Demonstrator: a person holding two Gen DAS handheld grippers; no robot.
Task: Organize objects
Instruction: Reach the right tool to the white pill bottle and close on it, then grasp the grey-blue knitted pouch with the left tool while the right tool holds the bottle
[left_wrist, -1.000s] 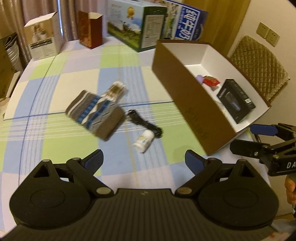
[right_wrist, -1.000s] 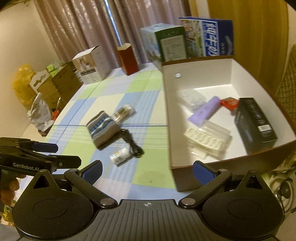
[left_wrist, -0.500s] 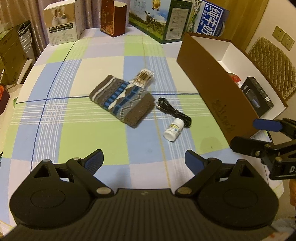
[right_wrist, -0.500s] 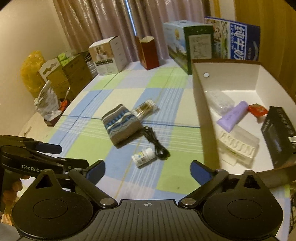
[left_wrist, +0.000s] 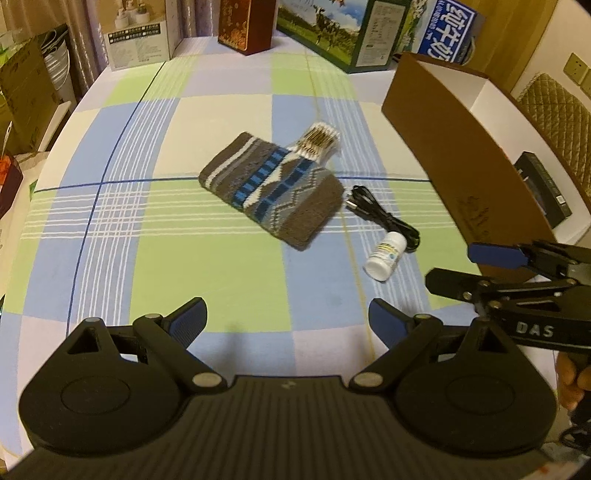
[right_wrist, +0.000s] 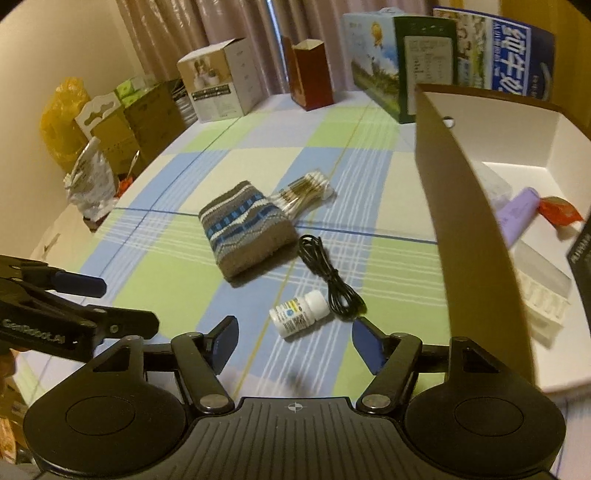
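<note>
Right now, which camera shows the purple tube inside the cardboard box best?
The right wrist view: the purple tube lies in plain sight on the cardboard box floor. In the left wrist view, the box's near wall hides it completely.

Loose items lying on the checked cloth beside the brown box

A knitted brown pouch (right_wrist: 246, 232) with blue and white bands is lying flat, a clear pack of cotton swabs (right_wrist: 305, 191) touching its far corner. A coiled black cable (right_wrist: 330, 281) is lying just beside the pouch, and a small white pill bottle (right_wrist: 298, 314) is resting on its side against the cable's near end. The open box (right_wrist: 476, 258) is standing just to their right.
</note>
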